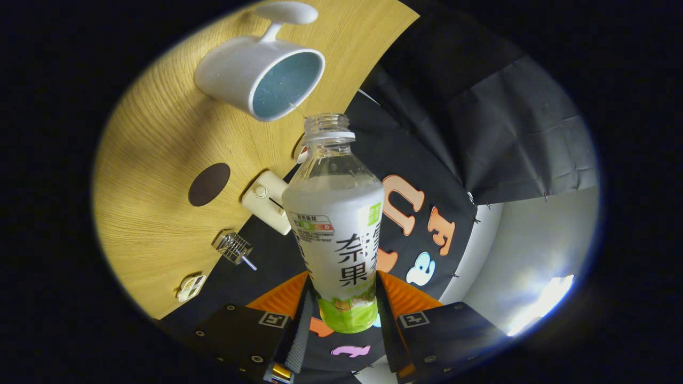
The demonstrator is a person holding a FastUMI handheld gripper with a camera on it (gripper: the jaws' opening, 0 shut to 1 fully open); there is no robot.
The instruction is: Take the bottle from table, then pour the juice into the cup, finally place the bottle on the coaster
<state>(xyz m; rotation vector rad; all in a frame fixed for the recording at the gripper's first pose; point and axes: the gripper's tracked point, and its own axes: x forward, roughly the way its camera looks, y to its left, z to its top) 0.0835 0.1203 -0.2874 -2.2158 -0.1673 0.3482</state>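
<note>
Tongs [346, 304]: clamped on the bottle, one finger pressed to each side of its lower body.
Bottle [336, 224]: held between the fingers, uncapped, neck at 12 o'clock from the tongs; pale juice fills it to the shoulder.
Cup [260, 72]: white mug, at 11 o'clock from the bottle mouth, its rim near the mouth; whether they touch cannot be told. The view is tilted.
Coaster [209, 184]: dark oval on the wooden surface [155, 160], at 9 o'clock from the bottle, well apart from the cup.
Fixtures: white clamp [265, 201] on the surface edge, beside the bottle.
</note>
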